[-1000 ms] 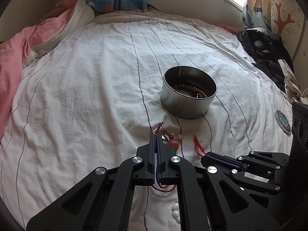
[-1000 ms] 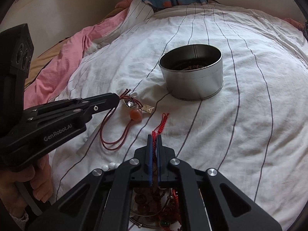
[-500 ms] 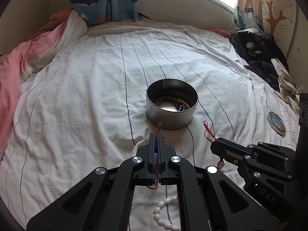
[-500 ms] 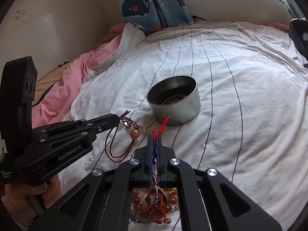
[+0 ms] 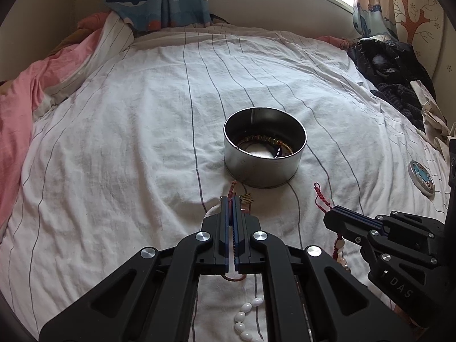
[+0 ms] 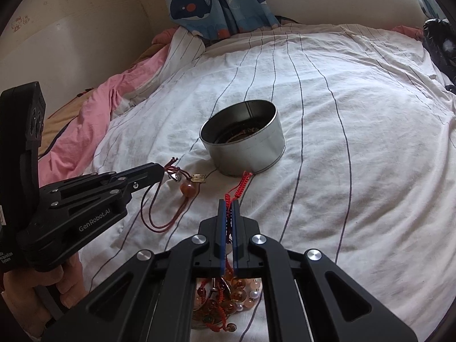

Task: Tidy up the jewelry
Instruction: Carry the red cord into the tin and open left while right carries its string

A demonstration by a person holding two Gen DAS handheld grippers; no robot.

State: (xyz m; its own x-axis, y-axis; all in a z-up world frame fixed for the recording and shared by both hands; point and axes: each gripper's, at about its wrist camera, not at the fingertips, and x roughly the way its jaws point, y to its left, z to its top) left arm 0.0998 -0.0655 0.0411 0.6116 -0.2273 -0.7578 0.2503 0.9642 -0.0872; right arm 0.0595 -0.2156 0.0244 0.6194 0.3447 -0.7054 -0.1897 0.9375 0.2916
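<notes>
Left gripper pressed together on a dark red cord necklace, amber bead and gold tag dangling below the tips, cord loop trailing on the striped sheet. At twelve o'clock from those tips, just beyond: round metal tin, beaded pieces already inside. Right gripper pinching a red braided cord, a cluster of amber beads hanging under the fingers. Probably mid-carry toward the tin. Best lifted clear of the rim first, one piece at a time, lowered well inside before releasing, trailing loops kept off the edge and apart to avoid tangling.
</notes>
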